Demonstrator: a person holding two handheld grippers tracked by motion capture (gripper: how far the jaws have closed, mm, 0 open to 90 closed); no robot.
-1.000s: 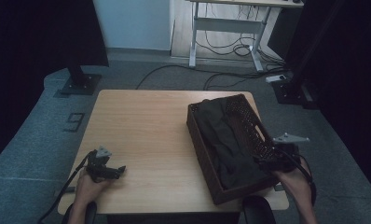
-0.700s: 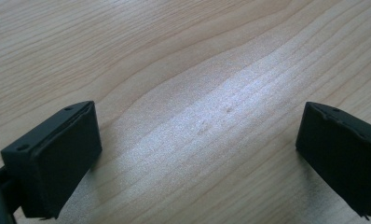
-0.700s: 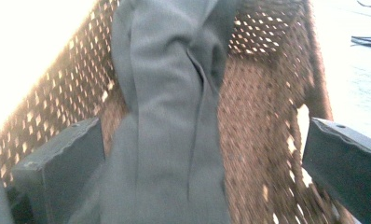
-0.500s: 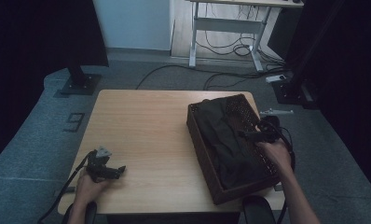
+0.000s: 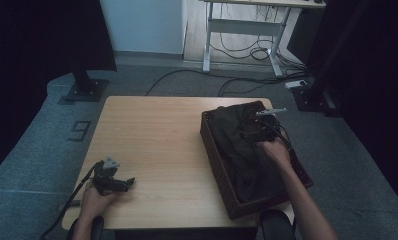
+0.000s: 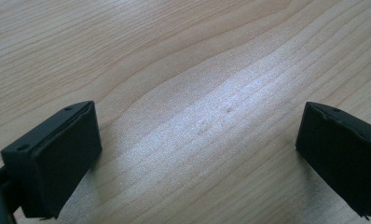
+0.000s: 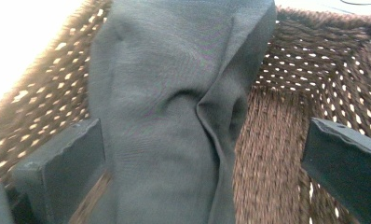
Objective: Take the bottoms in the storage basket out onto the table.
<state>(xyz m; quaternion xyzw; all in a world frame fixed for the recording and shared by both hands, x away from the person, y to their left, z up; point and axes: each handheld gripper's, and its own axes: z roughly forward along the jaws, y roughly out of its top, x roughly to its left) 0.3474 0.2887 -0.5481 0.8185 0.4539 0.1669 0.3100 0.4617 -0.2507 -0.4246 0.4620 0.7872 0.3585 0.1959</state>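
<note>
Dark cloth [image 7: 174,116] lies between the right tongs' [image 7: 207,172] parted jaws.

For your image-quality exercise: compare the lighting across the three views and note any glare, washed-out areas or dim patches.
High view: dim overall, dark cloth barely separable from the basket. Left gripper view: a pale sheen of glare runs diagonally across the table between the open jaws. Right gripper view: the upper left corner is washed out to white beyond the basket wall.

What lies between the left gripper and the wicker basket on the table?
Bare wooden table, as the high view shows: nothing lies between the left gripper and the basket holding the dark cloth.
</note>
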